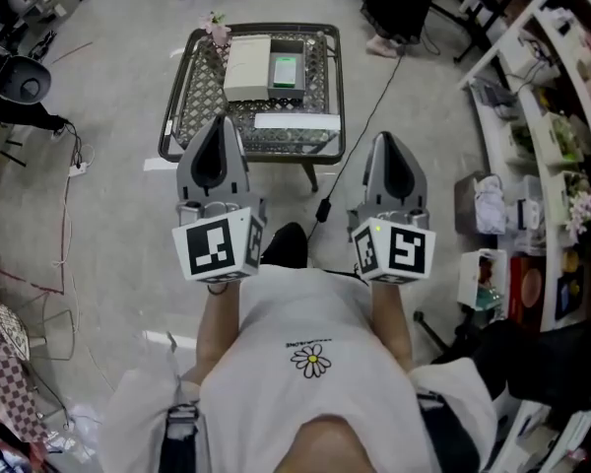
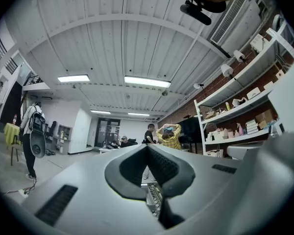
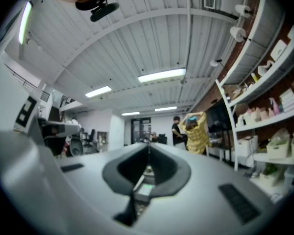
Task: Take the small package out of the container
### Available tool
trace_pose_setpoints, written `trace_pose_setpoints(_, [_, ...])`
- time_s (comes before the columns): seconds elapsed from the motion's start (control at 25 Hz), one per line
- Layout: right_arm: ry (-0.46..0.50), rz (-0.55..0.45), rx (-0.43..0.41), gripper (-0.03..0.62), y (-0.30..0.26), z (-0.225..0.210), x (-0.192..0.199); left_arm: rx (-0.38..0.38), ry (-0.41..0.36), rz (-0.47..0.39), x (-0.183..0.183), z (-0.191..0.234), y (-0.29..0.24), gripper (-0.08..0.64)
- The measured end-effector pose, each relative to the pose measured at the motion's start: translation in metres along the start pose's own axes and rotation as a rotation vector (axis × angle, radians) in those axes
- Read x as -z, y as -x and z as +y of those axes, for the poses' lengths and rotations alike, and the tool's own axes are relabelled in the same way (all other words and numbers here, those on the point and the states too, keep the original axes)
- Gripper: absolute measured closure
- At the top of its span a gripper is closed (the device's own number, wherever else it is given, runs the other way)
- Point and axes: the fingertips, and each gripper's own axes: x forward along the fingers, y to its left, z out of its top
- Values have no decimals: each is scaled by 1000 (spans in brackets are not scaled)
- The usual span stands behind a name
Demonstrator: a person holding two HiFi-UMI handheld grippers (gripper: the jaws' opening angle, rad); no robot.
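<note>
head view: the small green-and-white flat package [image 1: 285, 70] lies inside the grey rectangular open-top container [image 1: 287, 43], which sits on the low table, well apart from both grippers
package axis: its long side runs away from the person, in line with the container's long side. which end is the front, can't tell
next to it: a cream flat rectangular box [image 1: 246, 67] touches the container's left side, and a white flat strip [image 1: 296, 121] lies crosswise near the table's front edge
table: dark metal frame with a woven lattice top [image 1: 205, 97], and a little pink flower [image 1: 217, 30] at the far left corner
left gripper [image 1: 217, 124]: grey plastic shell, jaws pressed together with nothing in them, held level in the air short of the table
right gripper [image 1: 389, 140]: same deal, jaws together and empty
room: smooth grey floor [image 1: 108, 116] with cables, white shelving [image 1: 547, 116] full of boxes on the right, ribbed white ceiling in the gripper views
</note>
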Motion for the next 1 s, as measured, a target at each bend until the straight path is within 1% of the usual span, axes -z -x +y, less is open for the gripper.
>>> trace_pose_setpoints(0.2, [8,12,-20,561,-3,-4,6,5,-2,11,5,-5,-8,535])
trace_pose_setpoints(0.32, [12,5,-31,561,-15,-7,8,9,7,-7,3,-7,-17,535])
trace_pose_setpoints(0.44, [15,-14,-40,561,-28,-10,6,12,-1,-24,1,-8,-32,535])
trace_pose_setpoints(0.72, [20,-5,-26,561,-64,-23,14,16,0,-42,4,-2,-76,535])
trace_pose_setpoints(1.0, [30,7,-5,561,-123,-39,27,18,18,-23,27,13,-140,535])
